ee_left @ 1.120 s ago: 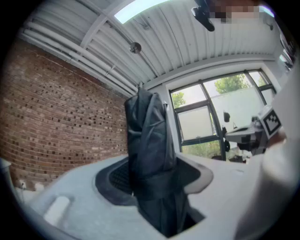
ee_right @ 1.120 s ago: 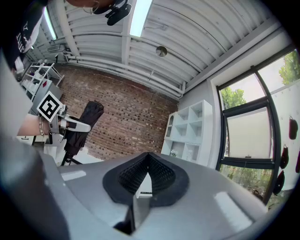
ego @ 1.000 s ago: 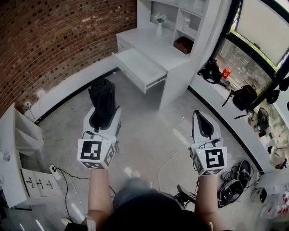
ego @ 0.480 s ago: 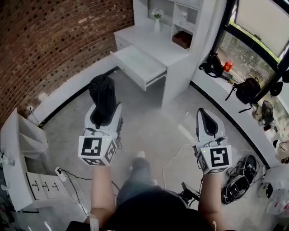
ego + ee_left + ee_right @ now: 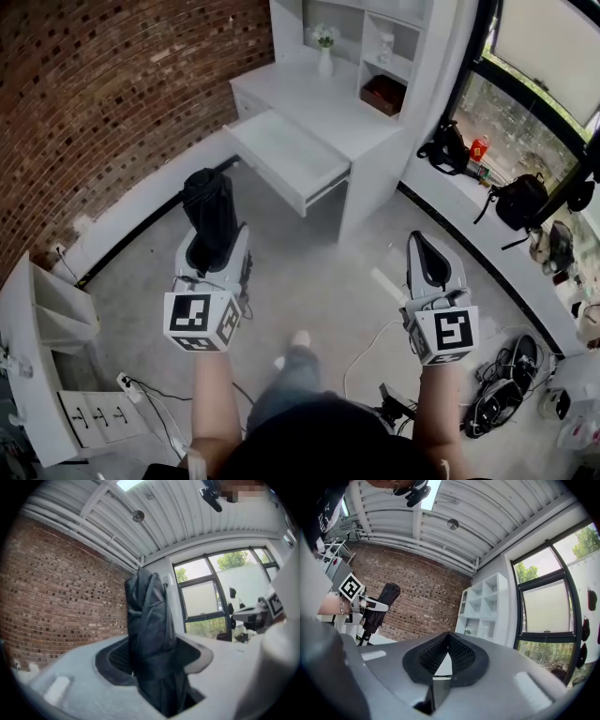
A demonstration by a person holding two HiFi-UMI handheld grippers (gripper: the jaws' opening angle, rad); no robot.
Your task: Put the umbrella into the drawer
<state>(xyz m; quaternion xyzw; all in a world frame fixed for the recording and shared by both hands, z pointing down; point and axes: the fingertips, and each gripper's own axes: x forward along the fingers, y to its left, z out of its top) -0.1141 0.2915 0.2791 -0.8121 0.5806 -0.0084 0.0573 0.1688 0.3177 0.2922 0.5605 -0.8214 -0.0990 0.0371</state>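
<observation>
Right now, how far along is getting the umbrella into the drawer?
Done: the drawer of the white desk stands pulled open, and the folded black umbrella is clamped in the left gripper. In hand: it is held over the floor, short of the desk. Left: reach the drawer, lay the umbrella inside and let go. The right gripper is shut and empty.

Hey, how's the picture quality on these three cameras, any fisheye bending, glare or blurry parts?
Head view: even daylight, brick wall bows, umbrella sharp. Left gripper view: heavy fisheye, black corners, window overbright. Right gripper view: same round vignette, ceiling beams curve, no obvious motion blur.
</observation>
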